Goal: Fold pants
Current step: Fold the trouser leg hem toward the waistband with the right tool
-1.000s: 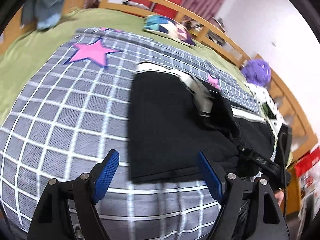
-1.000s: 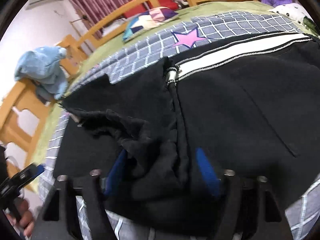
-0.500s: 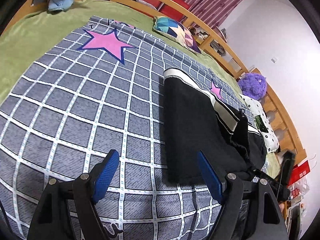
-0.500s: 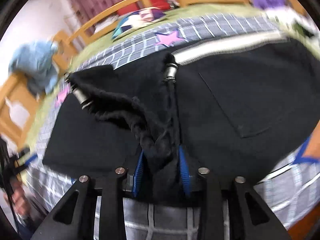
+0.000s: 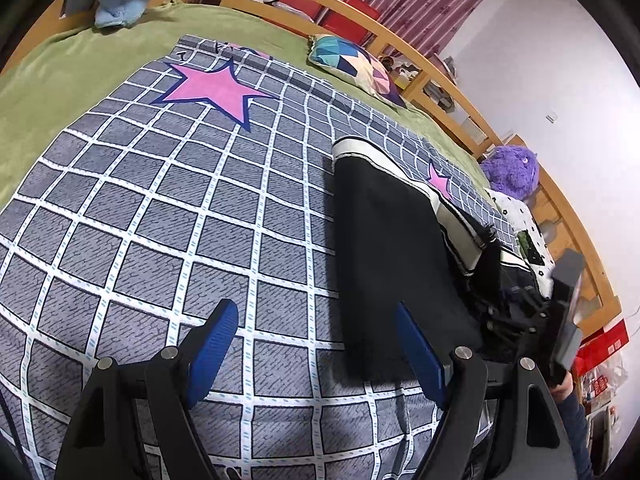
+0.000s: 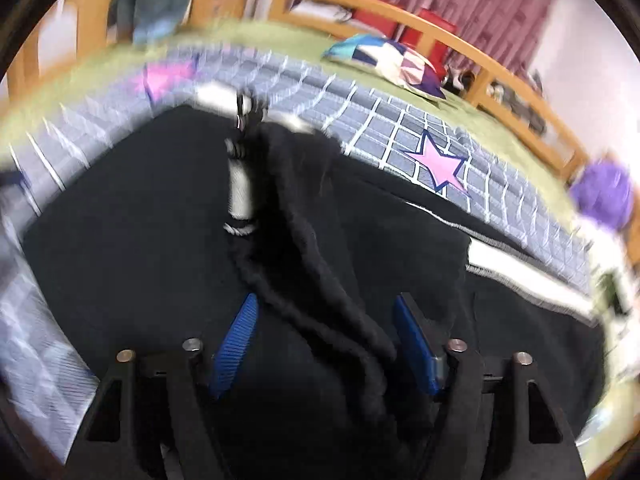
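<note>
Lying on a grey checked blanket (image 5: 168, 216) with pink stars, the black pants (image 5: 384, 240) are stretched lengthwise across the bed, a white side stripe running along their far edge. In the left wrist view the left gripper (image 5: 316, 340) hovers above the blanket with its blue pads set wide apart and nothing between them; the near end of the pants sits just inside the right-hand pad, untouched. Over at the far right of that view the right gripper (image 5: 560, 312) is seen as a dark block beside the bunched fabric, with a bit of the person's hand beneath it.

The right wrist view is smeared by motion (edges of the bed blur into streaks). There the right gripper (image 6: 324, 336) has a rumpled ridge of black cloth rising between its pads, and its jaws are closing; the pads still stand clear of the fabric on both sides. A drawstring with a silvery tip (image 6: 240, 188) lies on the pants just beyond.

Behind, a patchwork cushion (image 5: 356, 64) rests on the green sheet (image 5: 80, 72), a purple plush toy (image 5: 512, 172) sits by the wooden bed rail (image 5: 420, 60), and a blue garment (image 5: 116, 4) is heaped at the far corner.
</note>
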Available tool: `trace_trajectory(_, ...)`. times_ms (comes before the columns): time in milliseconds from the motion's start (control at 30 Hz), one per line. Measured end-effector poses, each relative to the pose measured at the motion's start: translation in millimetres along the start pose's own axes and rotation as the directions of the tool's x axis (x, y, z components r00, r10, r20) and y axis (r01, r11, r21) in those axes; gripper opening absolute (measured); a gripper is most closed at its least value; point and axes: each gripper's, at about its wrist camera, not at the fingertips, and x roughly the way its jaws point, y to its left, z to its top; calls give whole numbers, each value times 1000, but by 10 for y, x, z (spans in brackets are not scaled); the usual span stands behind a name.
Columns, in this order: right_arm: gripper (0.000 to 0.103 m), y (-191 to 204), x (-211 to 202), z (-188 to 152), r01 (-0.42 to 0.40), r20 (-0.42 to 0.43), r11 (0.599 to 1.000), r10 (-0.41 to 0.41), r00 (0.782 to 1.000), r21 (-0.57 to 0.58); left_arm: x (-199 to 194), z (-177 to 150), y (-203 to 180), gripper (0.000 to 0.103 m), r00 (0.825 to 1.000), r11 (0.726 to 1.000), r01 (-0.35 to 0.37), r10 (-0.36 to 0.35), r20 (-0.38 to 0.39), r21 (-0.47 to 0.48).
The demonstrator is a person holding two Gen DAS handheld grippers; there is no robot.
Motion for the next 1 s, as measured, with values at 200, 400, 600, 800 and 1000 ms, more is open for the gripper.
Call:
trace_trajectory(200,8,-1055,-53,-51,-230,109,829,202,973,510,46,-10,36,79,1000,1000,-9,9,-8,-9)
trace_trajectory(400,40,-1574,251,-396,-243,23,684,314,949,688,81,-32,-42,79,1000,1000,-12,13,-21,14)
trace_trajectory(600,58,-1405,-22,-600,-303,72,695,341,937,652,111,-42,-120,79,999,1000,3,-2,-36,27)
trace_trajectory(800,14,-1166,104,-704,-349,88,702,380,921,620,254,-66,-185,79,992,999,40,-41,-118,-8)
trace_trajectory(1000,23,-1519,-76,-720,-396,202,637,358,912,661,129,-20,-318,79,995,999,43,-41,-87,23)
